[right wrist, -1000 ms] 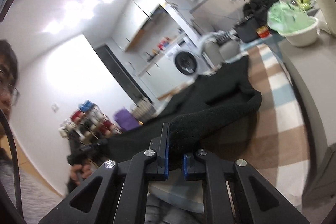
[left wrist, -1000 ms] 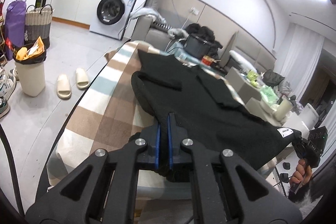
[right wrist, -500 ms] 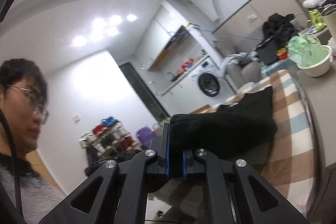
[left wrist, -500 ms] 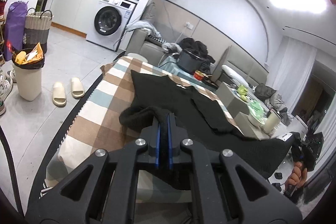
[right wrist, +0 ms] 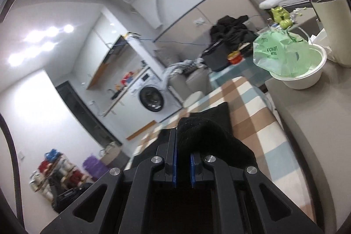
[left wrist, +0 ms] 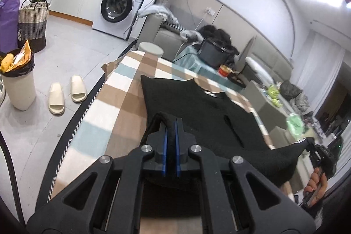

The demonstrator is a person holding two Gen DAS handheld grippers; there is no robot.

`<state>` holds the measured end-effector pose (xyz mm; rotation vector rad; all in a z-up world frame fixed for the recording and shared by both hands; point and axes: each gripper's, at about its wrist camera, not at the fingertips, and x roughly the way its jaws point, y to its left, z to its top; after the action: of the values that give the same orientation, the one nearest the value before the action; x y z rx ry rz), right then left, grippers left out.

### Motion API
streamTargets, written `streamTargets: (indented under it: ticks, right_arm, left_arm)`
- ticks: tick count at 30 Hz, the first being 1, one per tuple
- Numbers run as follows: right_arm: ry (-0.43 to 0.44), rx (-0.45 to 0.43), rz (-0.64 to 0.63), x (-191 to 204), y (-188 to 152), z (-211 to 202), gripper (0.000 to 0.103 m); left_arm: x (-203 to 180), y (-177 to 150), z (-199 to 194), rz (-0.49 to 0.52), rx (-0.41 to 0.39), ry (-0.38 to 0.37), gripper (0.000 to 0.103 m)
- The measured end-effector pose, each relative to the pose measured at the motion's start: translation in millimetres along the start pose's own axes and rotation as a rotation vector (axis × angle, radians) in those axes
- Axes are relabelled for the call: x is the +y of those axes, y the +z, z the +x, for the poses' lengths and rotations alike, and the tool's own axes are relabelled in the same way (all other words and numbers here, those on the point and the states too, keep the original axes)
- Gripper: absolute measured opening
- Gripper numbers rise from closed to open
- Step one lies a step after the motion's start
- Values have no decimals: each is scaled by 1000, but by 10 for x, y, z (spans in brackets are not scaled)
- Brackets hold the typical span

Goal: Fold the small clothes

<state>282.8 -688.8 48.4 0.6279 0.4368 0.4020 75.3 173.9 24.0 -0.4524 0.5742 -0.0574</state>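
Each hand-held gripper is clamped on one near corner of the black garment (left wrist: pixel 197 111): the left (left wrist: pixel 170 135) on the left corner, the right (right wrist: pixel 183 159) on the other. The garment lies ahead of both, its length running away over the checked worktop (left wrist: pixel 122 91), near edge lifted.

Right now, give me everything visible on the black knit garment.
The black knit garment looks soft, thick and matte, with a small white label at its neckline. Its far part lies flat on the checked brown, white and blue cloth; the near edge is lifted, pinched by the left gripper and the right gripper, sagging between them.
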Motion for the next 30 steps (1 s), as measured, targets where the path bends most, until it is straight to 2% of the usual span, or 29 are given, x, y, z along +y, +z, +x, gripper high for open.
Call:
streamTargets:
  ticks: [5, 8, 11, 13, 14, 15, 16, 19, 23, 26, 30]
  right_arm:
    - [-86, 46, 37, -142, 98, 667, 9]
    - [-150, 141, 41, -264, 17, 866, 9]
    - [-202, 245, 60, -445, -104, 966, 12]
    - [-206, 311, 91, -548, -147, 984, 18]
    - [-189, 323, 108, -590, -174, 961, 27]
    - [-172, 324, 122, -607, -183, 939, 39]
    - [-152, 325, 131, -616, -191, 925, 44]
    - [-89, 320, 113, -520, -161, 886, 45]
    - [-42, 294, 73, -319, -29, 933, 45]
    - [-66, 289, 71, -295, -10, 964, 45]
    - [-111, 319, 80, -382, -96, 1000, 45]
  left_arm:
    - [161, 129, 697, -31, 72, 47, 4]
    - [366, 39, 1049, -89, 159, 57, 4]
    - [484, -51, 1185, -116, 191, 68, 9]
    - [504, -90, 1194, -127, 203, 60, 17]
    - [504, -120, 1173, -131, 203, 48, 25]
    - [496, -145, 1159, -132, 202, 45, 28]
    - [485, -176, 1125, -131, 200, 40, 31]
    - [434, -185, 1016, -122, 200, -2, 31]
    - [377, -58, 834, -151, 158, -34, 31]
    - [359, -64, 771, -160, 157, -45, 32]
    - [305, -203, 768, -137, 193, -41, 33]
